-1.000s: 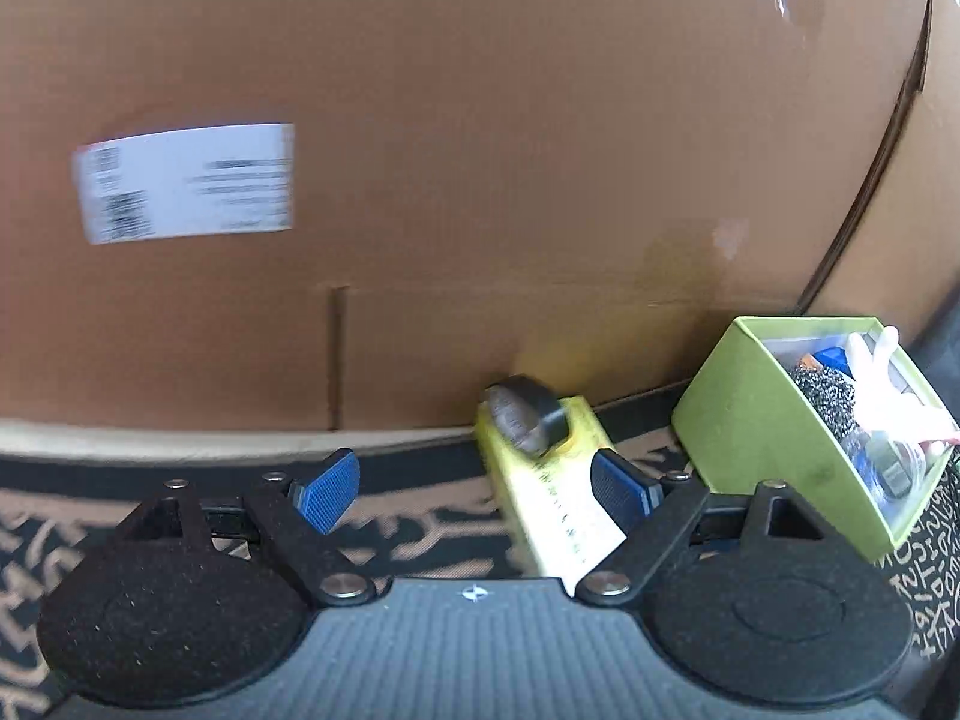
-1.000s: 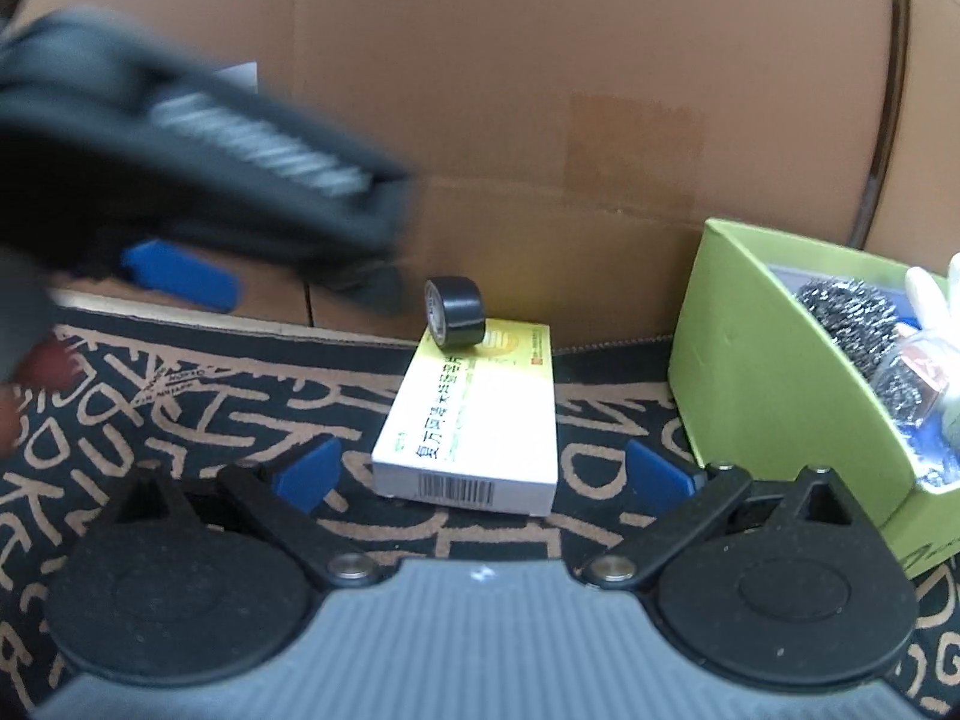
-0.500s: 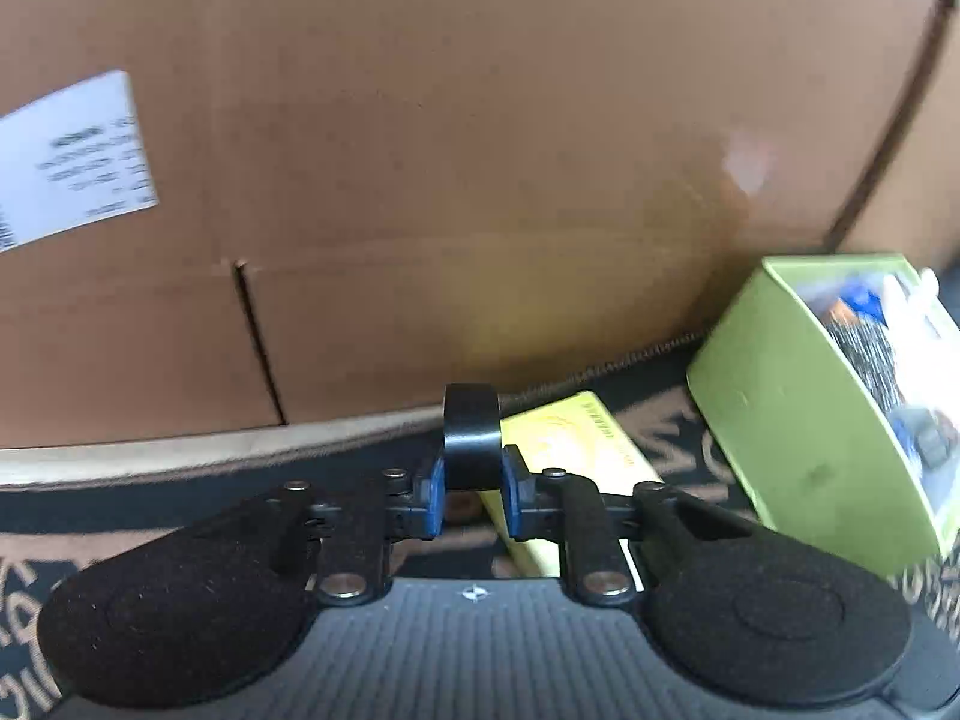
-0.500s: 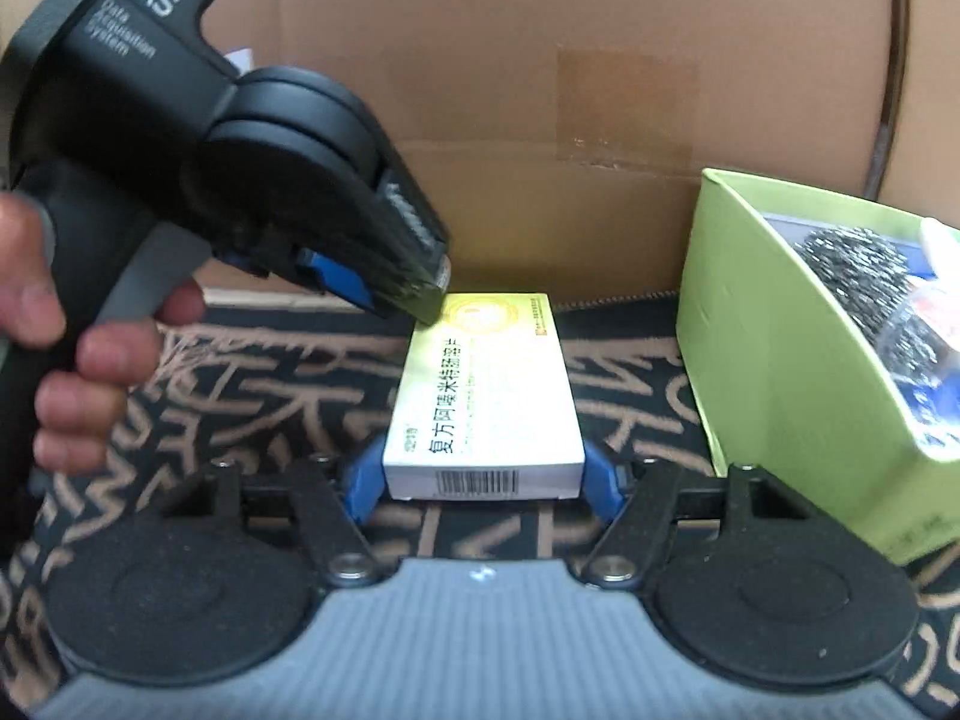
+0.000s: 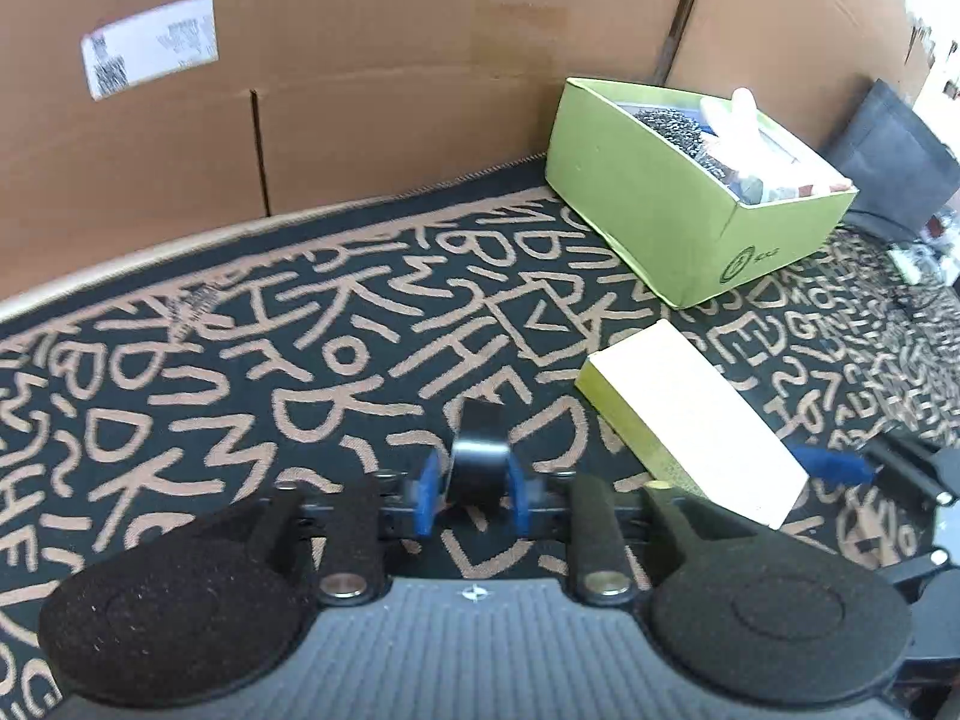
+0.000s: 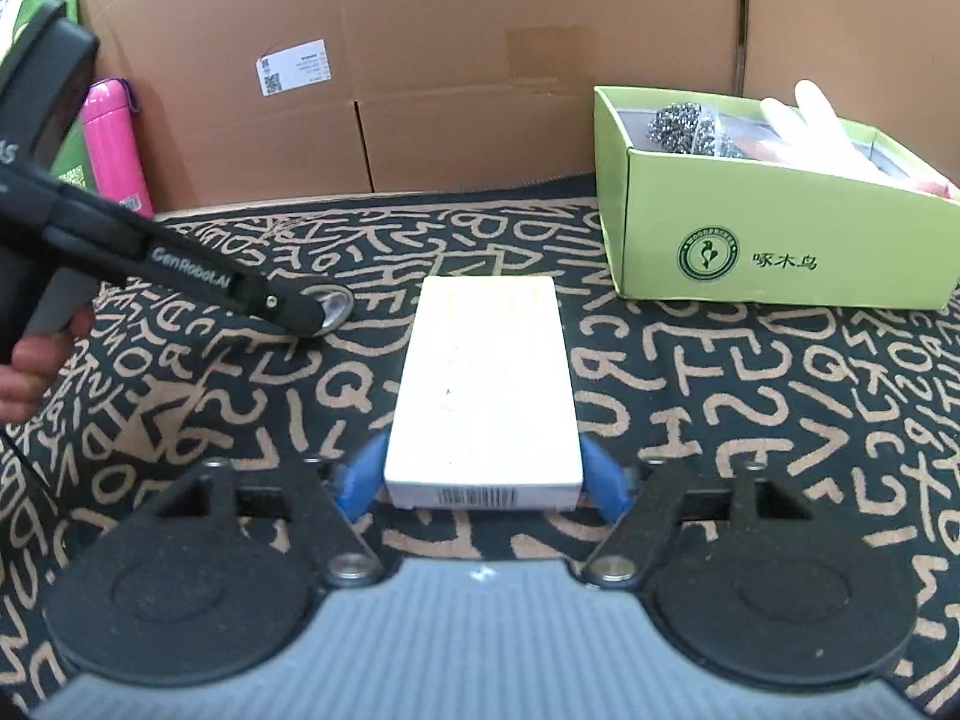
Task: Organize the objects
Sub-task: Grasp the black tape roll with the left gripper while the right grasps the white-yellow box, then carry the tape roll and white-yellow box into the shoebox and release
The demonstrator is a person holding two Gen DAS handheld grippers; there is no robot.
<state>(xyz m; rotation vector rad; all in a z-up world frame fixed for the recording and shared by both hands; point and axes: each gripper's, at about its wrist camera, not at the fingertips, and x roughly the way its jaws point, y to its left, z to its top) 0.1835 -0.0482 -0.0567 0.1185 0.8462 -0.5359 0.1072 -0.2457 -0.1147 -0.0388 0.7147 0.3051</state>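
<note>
Black tape roll [image 5: 478, 457] pinched upright in left tongs [image 5: 472, 495], jaws just eased wider, above patterned rug [image 5: 240, 372]. Right tongs [image 6: 483, 480] clamp white medicine box [image 6: 486, 384], jaws just widened slightly. Green box [image 6: 774, 240] at 2 o'clock of it, cardboard [image 6: 420, 60] behind.

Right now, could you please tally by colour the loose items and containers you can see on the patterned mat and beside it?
Black: 1, the tape roll between the left gripper's pads.
White: 1, the flat carton between the right gripper's pads.
Green: 1, the open box of sundries.
Pink: 1, the bottle at far left.
Total: 4
</note>
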